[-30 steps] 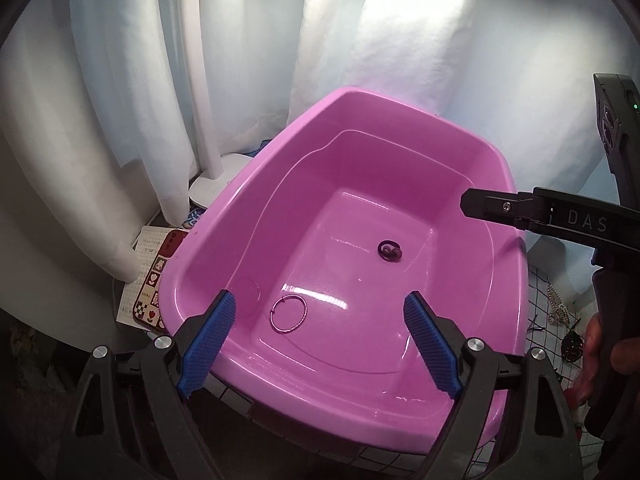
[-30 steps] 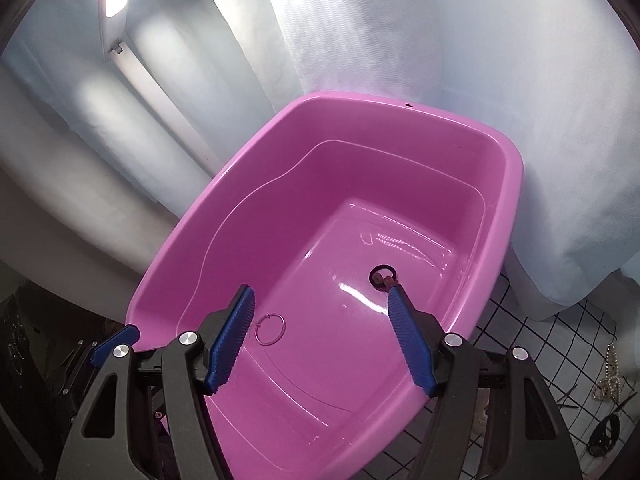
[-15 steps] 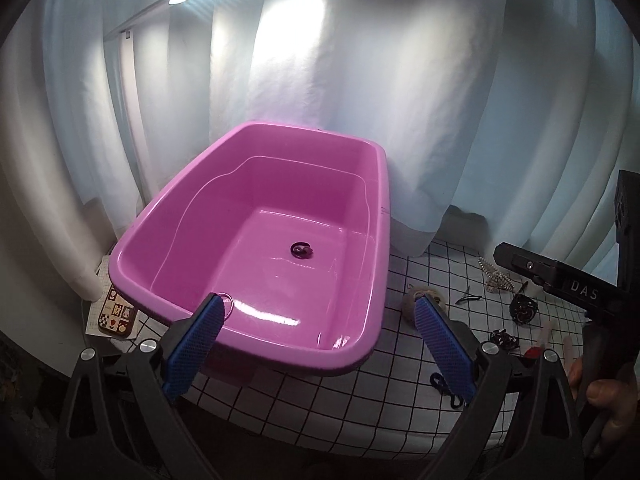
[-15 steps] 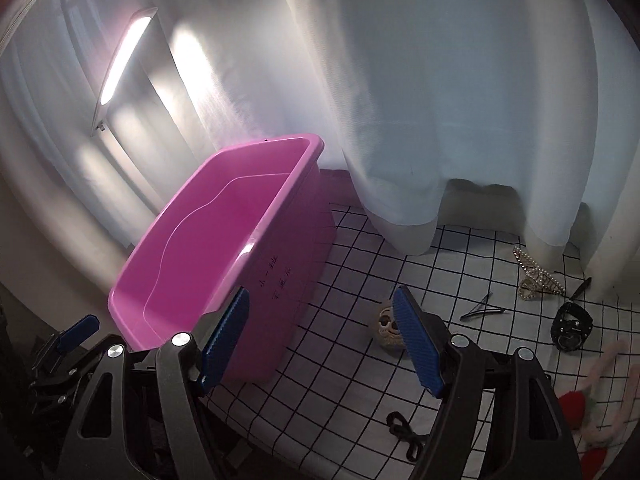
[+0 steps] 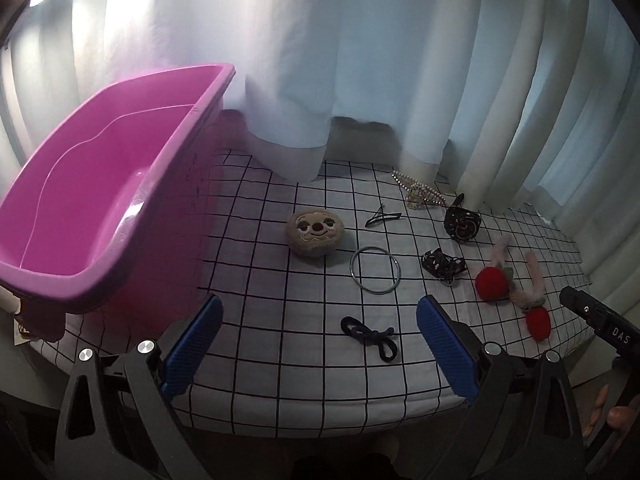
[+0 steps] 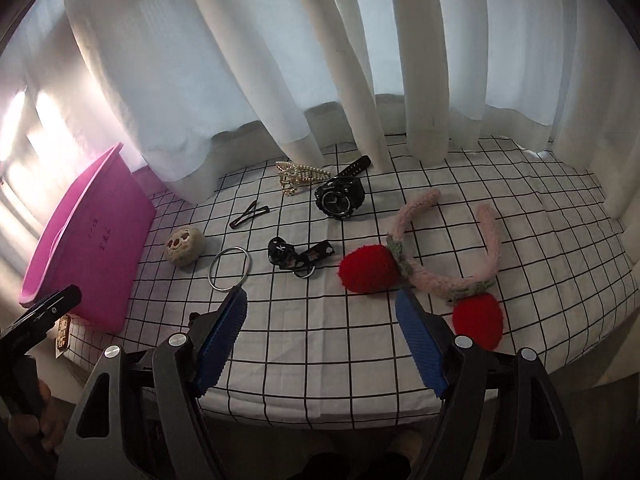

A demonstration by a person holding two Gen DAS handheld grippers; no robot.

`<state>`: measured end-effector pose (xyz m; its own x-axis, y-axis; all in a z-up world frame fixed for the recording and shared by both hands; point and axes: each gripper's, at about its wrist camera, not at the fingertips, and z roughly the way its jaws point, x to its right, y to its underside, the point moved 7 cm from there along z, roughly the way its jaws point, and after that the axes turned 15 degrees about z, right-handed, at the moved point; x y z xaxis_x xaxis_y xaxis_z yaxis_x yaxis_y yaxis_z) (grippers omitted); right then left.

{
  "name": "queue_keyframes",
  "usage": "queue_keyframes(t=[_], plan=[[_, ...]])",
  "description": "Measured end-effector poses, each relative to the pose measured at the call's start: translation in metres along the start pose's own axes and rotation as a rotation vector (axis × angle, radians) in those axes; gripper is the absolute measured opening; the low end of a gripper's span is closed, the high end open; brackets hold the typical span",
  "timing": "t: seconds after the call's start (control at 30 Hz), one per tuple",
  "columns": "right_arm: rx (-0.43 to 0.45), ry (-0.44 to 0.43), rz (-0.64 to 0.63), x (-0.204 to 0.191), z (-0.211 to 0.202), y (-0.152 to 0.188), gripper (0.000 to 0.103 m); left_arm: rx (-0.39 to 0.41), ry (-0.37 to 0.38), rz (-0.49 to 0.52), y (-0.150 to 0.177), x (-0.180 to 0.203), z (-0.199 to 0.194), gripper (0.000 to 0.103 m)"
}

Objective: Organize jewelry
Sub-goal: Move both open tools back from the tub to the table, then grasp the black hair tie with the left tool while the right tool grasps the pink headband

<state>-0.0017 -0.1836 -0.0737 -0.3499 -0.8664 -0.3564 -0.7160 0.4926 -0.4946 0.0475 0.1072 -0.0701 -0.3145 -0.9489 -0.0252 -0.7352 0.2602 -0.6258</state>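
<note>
Since the earlier frames, both grippers have been swung away from the pink tub toward the jewelry on the checked cloth. The left gripper is held wide apart, empty; a dark cord bow lies between its fingers, a metal bangle just beyond. The right gripper is opening, empty; a red pom-pom headband lies just ahead, a watch farther off.
</note>
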Motion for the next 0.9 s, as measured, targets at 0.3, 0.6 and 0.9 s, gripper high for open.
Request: queue_keyframes(t=[0.3,0.6,0.9], plan=[[0.032,0.076,0.013,0.055,0.001,-0.004,0.077,-0.089,0.011,0.007,0.024,0.028,0.041,0.096],[-0.028,0.063,-0.163,0.08,0.035,-0.024,0.077,-0.134,-0.101,-0.072,0.039,0.039,0.064,0.096],[-0.157,-0.075,-0.323,0.086,0.073,-0.041,0.077,-0.161,-0.25,-0.161,0.049,0.067,0.079,0.096]])
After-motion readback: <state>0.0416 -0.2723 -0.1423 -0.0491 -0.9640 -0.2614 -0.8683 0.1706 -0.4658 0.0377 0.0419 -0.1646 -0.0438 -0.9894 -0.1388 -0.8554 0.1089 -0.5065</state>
